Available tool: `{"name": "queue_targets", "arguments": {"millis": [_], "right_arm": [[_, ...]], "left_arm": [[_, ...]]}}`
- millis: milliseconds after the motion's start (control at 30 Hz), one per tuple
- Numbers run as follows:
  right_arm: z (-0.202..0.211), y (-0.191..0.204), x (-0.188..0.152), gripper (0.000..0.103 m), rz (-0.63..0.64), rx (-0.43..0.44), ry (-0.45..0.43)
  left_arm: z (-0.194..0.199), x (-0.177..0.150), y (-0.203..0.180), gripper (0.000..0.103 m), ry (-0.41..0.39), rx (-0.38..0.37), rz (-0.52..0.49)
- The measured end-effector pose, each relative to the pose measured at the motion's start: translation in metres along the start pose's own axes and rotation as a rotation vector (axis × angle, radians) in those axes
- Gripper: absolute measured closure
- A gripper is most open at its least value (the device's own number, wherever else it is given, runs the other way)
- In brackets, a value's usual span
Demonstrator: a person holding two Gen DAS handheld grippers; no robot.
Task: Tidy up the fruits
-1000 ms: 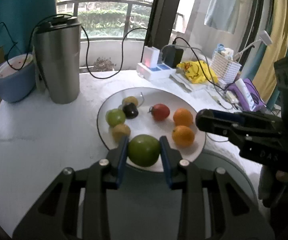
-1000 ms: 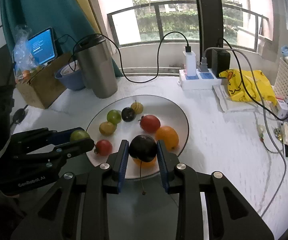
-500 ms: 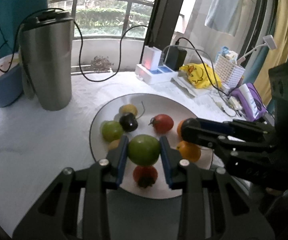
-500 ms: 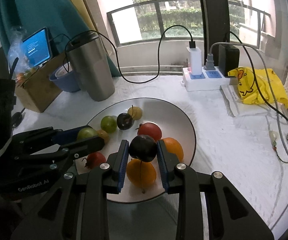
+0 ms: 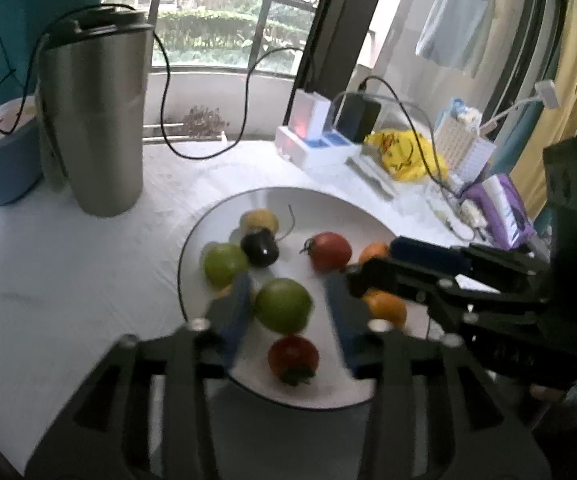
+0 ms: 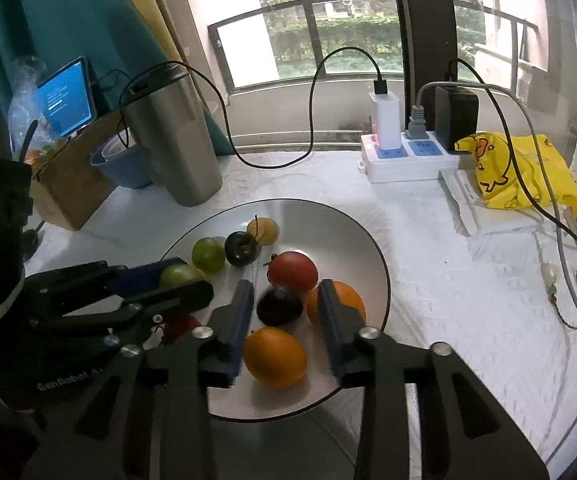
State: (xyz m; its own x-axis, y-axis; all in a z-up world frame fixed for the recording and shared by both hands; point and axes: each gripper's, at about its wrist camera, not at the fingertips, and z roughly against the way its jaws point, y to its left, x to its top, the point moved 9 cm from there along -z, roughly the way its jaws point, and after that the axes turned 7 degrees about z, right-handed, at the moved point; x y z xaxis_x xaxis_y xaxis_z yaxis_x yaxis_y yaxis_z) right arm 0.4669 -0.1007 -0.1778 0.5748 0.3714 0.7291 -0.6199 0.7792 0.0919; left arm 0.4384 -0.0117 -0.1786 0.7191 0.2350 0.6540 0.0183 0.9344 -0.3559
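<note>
White cloth covers the table [image 6: 448, 280] before us, where our left gripper [image 5: 286, 312] has just been opening, its pads now clear of the green fruit [image 5: 283, 305] lying between them on the plate [image 5: 192, 248]. Our right gripper [image 6: 284, 312] has likewise been opening, the dark plum [image 6: 279, 307] loose between its jaws above an orange [image 6: 275, 357]. Farther back stands a steel tumbler [image 6: 172, 136].

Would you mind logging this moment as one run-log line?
left gripper: jaws just opened, green fruit released | right gripper: jaws just opened, dark plum released | both fruits over plate
</note>
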Motion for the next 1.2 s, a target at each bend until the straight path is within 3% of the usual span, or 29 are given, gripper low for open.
{"name": "queue_targets", "arguments": {"millis": [500, 633, 1200], "right_arm": [[0.043, 0.016, 0.005, 0.058, 0.008, -0.032, -0.054], [0.057, 0.025, 0.001, 0.058, 0.016, -0.039, -0.061], [0.126, 0.068, -0.016, 0.057, 0.038, -0.081, -0.130]], "left_arm": [[0.060, -0.005, 0.003, 0.054, -0.095, 0.049, 0.008], [0.081, -0.011, 0.004, 0.035, -0.124, 0.037, 0.024], [0.156, -0.052, -0.003, 0.034, -0.194, 0.053, 0.017]]}}
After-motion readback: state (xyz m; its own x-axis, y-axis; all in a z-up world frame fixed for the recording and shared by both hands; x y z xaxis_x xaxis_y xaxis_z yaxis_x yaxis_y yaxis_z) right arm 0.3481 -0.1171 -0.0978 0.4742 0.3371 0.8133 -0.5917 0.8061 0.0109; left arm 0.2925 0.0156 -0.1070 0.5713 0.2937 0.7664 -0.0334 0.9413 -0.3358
